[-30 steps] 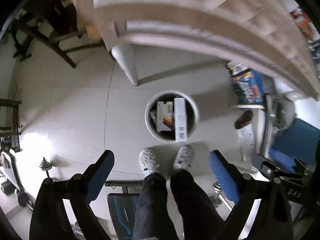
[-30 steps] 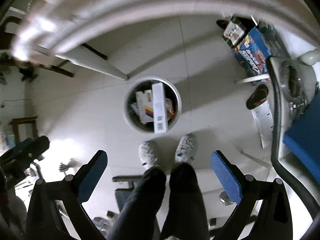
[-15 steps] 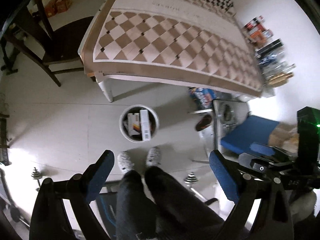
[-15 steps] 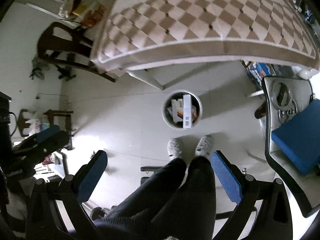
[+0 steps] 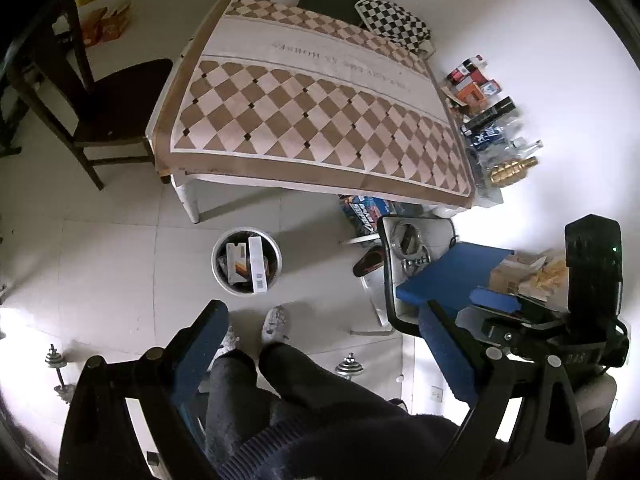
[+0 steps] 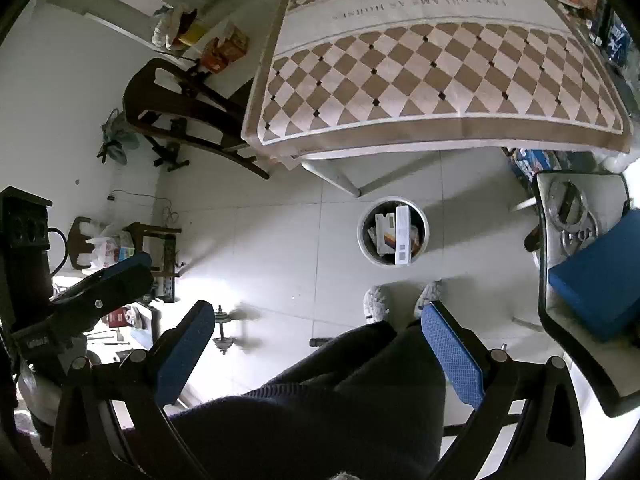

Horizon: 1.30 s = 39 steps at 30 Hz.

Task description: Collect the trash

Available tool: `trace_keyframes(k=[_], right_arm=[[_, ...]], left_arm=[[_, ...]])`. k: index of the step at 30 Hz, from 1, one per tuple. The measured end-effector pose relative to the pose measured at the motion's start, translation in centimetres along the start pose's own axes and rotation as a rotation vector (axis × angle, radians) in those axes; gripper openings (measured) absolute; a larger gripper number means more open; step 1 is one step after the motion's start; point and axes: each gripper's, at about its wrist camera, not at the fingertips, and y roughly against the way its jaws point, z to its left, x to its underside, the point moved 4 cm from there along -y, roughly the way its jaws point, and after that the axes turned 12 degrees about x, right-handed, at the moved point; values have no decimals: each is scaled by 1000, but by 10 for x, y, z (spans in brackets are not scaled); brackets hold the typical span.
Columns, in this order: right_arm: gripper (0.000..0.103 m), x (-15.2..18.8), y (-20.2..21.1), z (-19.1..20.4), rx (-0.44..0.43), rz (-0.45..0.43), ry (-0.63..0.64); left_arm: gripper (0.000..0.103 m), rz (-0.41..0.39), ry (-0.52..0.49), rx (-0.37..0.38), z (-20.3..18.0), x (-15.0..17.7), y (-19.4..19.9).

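Note:
A white round bin stands on the tiled floor in front of the table, holding cardboard boxes and other trash. Both views look down from high above it. My left gripper is open with nothing between its blue pads. My right gripper is open too and holds nothing. The right gripper's body shows at the right of the left wrist view, and the left gripper's body at the left of the right wrist view. The person's legs and slippered feet stand just short of the bin.
A table with a brown checked cloth is beyond the bin. A dark wooden chair stands at its left end. Bottles and boxes line the wall. A chair with a blue cushion is at right; dumbbells lie on the floor.
Both grippers have risen well above the bin and table edge, so the bin looks smaller and the whole tabletop has come into view. Both stay open.

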Motion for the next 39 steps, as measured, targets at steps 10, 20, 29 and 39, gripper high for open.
trace_keyframes(k=[10,20,29,39], right_arm=[[103,-3,16,-1,-4,-11,15],[103,-7,19,-1,-18,1,19],[103,-6,19,-3,-18,-1,20],[103,-8,18,-2,-19,-2,14]], left_arm=[[97,-11,-15,-3,-5,1,6],[103,-9,-16,2,-6,1,5],[103,-5,-22,7,-13,1,1],[103,1,-25,10,-20,1,-4]])
